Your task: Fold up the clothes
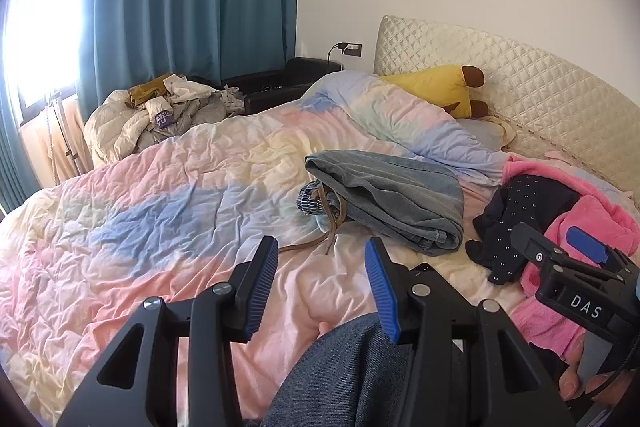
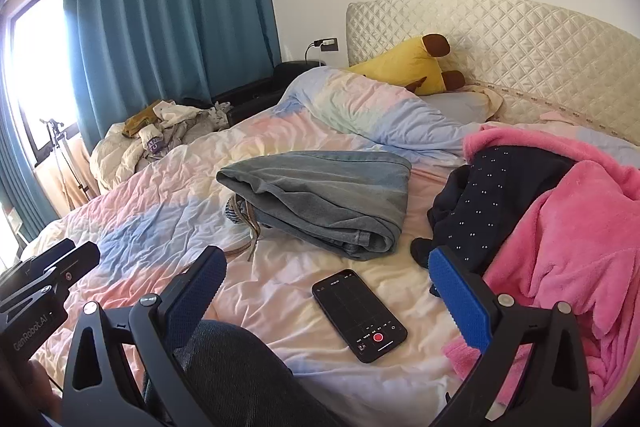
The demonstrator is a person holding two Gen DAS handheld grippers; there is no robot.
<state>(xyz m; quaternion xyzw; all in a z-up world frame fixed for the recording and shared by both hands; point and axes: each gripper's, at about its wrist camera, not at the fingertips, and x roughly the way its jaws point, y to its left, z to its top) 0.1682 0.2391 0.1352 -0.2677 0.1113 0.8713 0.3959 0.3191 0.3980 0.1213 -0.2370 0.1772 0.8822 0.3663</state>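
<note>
My 2 tongs, left tongs (image 1: 322,263) and right tongs (image 2: 326,279), gape with nothing between them. The jeans (image 2: 324,195) lie loosely folded mid-bed (image 2: 152,211), faded blue, beside the pink robe (image 2: 568,227).

The bed (image 2: 132,223) is covered by a wrinkled quilt in pastel pink, blue and yellow (image 2: 160,203). A folded pair of grey-blue denim jeans (image 2: 320,195) lies near its middle, with a brown belt (image 2: 250,231) trailing from the left side. A black smartphone with a lit screen (image 2: 359,315) lies face up in front of the jeans. To the right, a navy dotted garment (image 2: 492,203) rests against a fluffy pink robe (image 2: 568,227). A yellow plush toy (image 2: 404,67) leans at the quilted cream headboard (image 2: 520,43).
</note>
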